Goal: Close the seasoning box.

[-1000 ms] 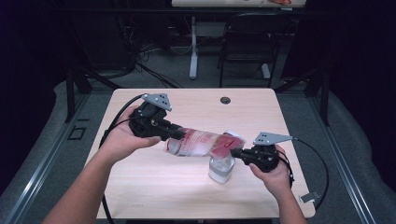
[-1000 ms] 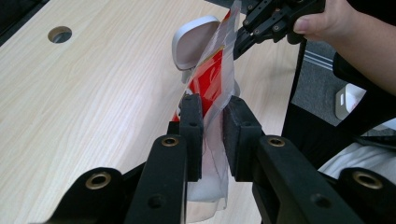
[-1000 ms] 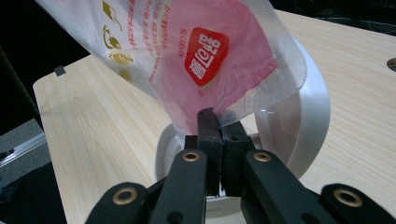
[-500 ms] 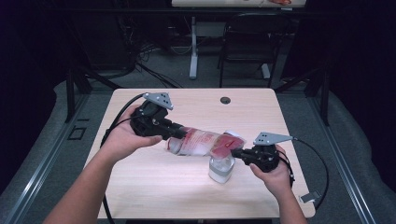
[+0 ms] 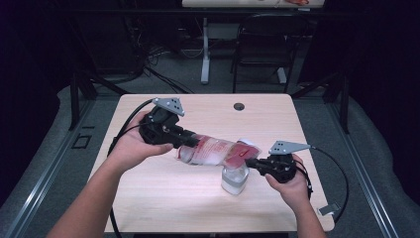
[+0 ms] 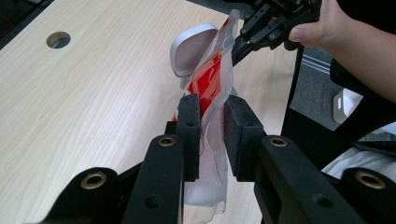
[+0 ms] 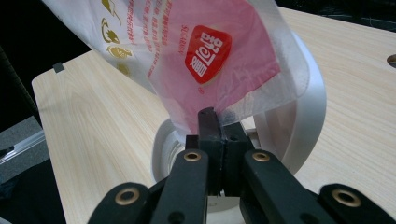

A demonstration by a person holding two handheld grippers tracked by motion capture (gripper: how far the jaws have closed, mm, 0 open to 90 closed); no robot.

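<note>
Nothing on the desk (image 5: pixel 163 198) has shifted since a second ago, though my left tongs (image 6: pixel 211 112) have just eased open a little around the bag (image 5: pixel 218 151); my right tongs (image 7: pixel 214 122) pinch its far corner tight over the white container (image 5: pixel 234 179). I fear the slackened left hold lets the stretched bag slip and spill beside the container; the near desk edge is close, open wood lies behind.

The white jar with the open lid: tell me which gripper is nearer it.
Right. The right gripper pinches the bag's end directly above the jar; the left gripper grips the bag's other end, farther away.
</note>
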